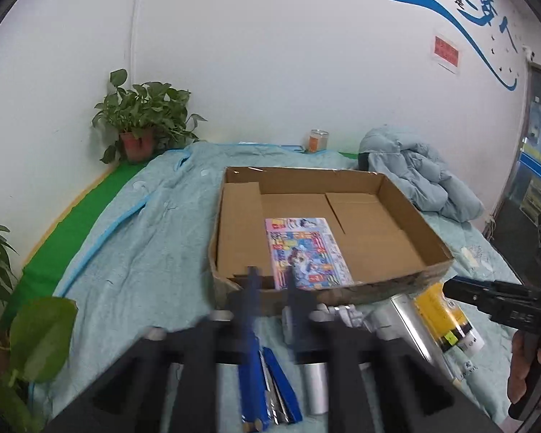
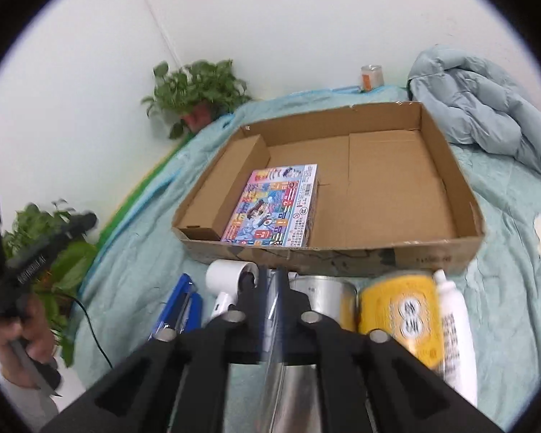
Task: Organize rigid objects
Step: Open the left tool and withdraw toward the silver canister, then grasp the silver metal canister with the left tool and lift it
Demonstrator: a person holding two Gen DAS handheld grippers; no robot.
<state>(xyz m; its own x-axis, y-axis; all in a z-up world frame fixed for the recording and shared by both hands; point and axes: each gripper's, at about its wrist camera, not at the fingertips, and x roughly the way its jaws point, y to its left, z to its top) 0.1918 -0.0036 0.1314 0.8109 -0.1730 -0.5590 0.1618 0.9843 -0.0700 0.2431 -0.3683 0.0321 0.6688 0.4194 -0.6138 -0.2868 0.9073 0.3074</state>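
**One box packed, the rest still waiting in front of the tray**

The shallow brown cardboard tray (image 2: 451, 166) lies on the pale blue quilted bed cover (image 1: 133, 238). Inside it, against its near wall and left of centre, lies a flat colourful printed game box (image 2: 274, 205); the rest of the tray floor is bare. By my reading the sorting has barely begun: one item is in, several are left.

All the remaining things lie just outside the tray's near wall. From left to right in the right wrist view: a blue stapler (image 2: 182, 306), a white plastic hair-dryer-like device (image 2: 227, 281), a shiny silver metal tin (image 2: 324, 292), a yellow-labelled round container (image 2: 400, 314) and a white squeeze tube (image 2: 458, 332).

The left gripper (image 1: 274, 281) hovers over the tray's near wall with its blue-tipped fingers spread well apart and nothing between them. The right gripper (image 2: 270, 281) has its fingers drawn nearly together above the silver tin; blur hides the tips, and I cannot tell whether they pinch anything. It looks empty.
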